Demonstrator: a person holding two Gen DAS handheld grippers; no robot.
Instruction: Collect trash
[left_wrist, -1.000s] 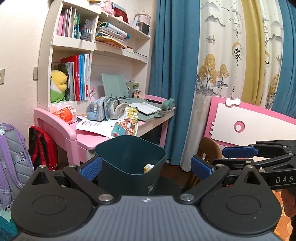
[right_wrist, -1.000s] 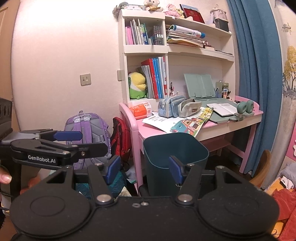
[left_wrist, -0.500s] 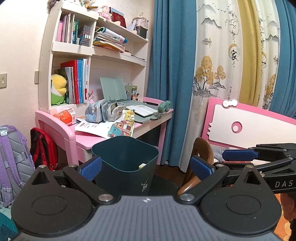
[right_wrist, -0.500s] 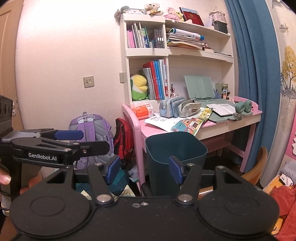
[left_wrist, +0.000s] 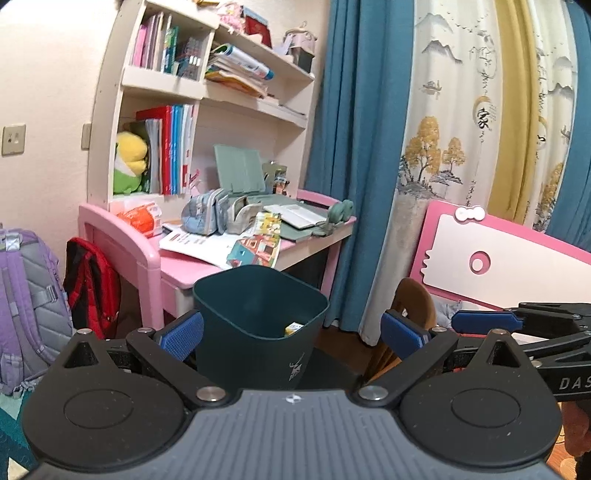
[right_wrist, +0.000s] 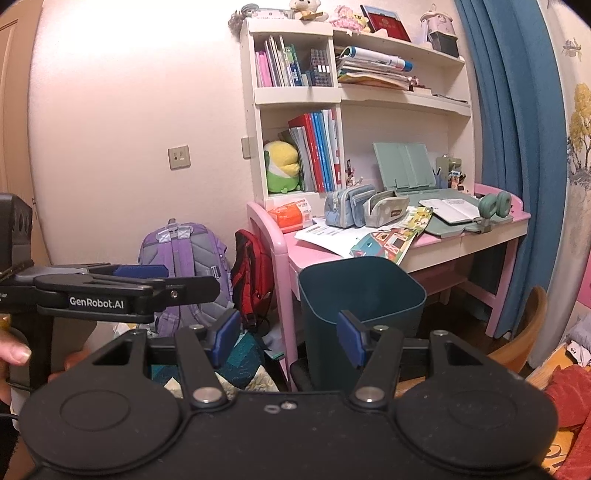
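Below the counter (right_wrist: 436, 254) edge sits the bin (left_wrist: 258, 317), one scrap (left_wrist: 293, 328) inside; both hand-held grippers, left (left_wrist: 291, 334) and right (right_wrist: 288, 338), gape empty, so risk is clipping the rim and tipping it on approach.

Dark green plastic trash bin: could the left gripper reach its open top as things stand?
Probably yes. The dark green plastic trash bin stands directly ahead of the open left gripper, nothing lies between them, and its top is uncovered.
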